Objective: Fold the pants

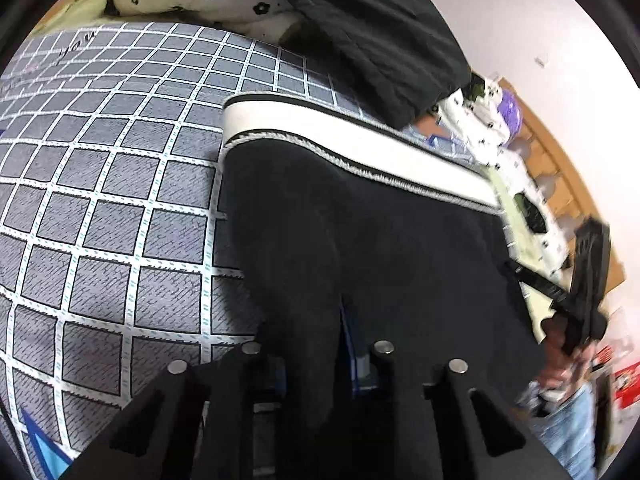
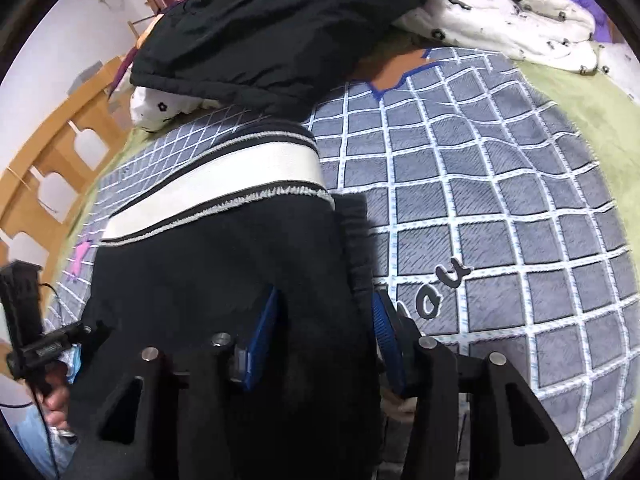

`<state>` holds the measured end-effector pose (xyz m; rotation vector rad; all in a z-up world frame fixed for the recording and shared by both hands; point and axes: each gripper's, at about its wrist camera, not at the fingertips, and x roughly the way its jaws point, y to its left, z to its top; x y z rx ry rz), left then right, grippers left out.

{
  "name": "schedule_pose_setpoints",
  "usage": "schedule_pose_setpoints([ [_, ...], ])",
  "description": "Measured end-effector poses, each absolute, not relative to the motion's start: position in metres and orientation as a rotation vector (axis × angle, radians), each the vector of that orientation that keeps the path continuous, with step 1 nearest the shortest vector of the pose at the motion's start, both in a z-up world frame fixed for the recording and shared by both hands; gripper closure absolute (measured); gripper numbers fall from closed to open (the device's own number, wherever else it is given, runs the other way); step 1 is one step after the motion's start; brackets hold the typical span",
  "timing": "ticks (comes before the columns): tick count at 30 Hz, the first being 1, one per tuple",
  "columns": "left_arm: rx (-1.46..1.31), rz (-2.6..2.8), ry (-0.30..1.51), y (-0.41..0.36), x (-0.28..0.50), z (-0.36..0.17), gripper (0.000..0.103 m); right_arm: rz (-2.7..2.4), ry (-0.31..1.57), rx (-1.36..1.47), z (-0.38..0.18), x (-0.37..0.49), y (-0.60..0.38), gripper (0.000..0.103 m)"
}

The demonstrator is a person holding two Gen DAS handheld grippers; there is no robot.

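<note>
Pants (image 2: 224,264), black with white waistband (image 2: 224,184), lie on my checked bedspread (image 2: 520,240); right gripper (image 2: 326,340) pinches their side edge, left gripper (image 1: 316,364) clamps black cloth; risk: thick fabric slipping out, fold skewing.

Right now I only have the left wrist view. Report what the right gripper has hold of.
Observer: The right gripper has a thick bunch of the black pants between its blue pads, at their side edge.
Operator: Give me what's beside it.
Observer: Dark lettering on the checked blanket, just to its right.
Operator: Now left of the waistband.
Observer: A pink star mark on the blanket.
</note>
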<state>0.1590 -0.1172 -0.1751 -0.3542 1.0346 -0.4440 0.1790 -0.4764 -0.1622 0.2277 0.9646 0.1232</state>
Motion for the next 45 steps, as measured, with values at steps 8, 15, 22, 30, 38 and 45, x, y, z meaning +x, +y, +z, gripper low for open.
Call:
schedule_pose_setpoints([
  [8,-0.411,-0.526,0.937,-0.077,0.163,-0.112,0.087,0.046,0.819,0.275,-0.089,0.139,-0.430,0.092],
  [15,-0.243,-0.380,0.863,0.029,0.166,-0.058,0.087,0.230,0.775,0.320,-0.061,0.136,-0.324,0.093],
  [22,-0.235,-0.236,1.075,0.101,0.185,-0.150,0.078,0.237,0.850,0.175,-0.134,0.169,-0.240,0.091],
  [30,-0.254,-0.183,0.991,0.119,0.180,-0.151,0.051,0.172,0.811,-0.044,-0.143,0.161,-0.243,0.087],
  [38,-0.254,-0.181,0.962,0.119,0.185,-0.144,0.051,0.287,0.927,0.187,-0.145,0.248,-0.243,0.062],
  [45,-0.254,-0.201,0.861,0.118,0.171,-0.121,0.051,0.265,0.769,0.195,-0.113,0.230,-0.252,0.089],
])
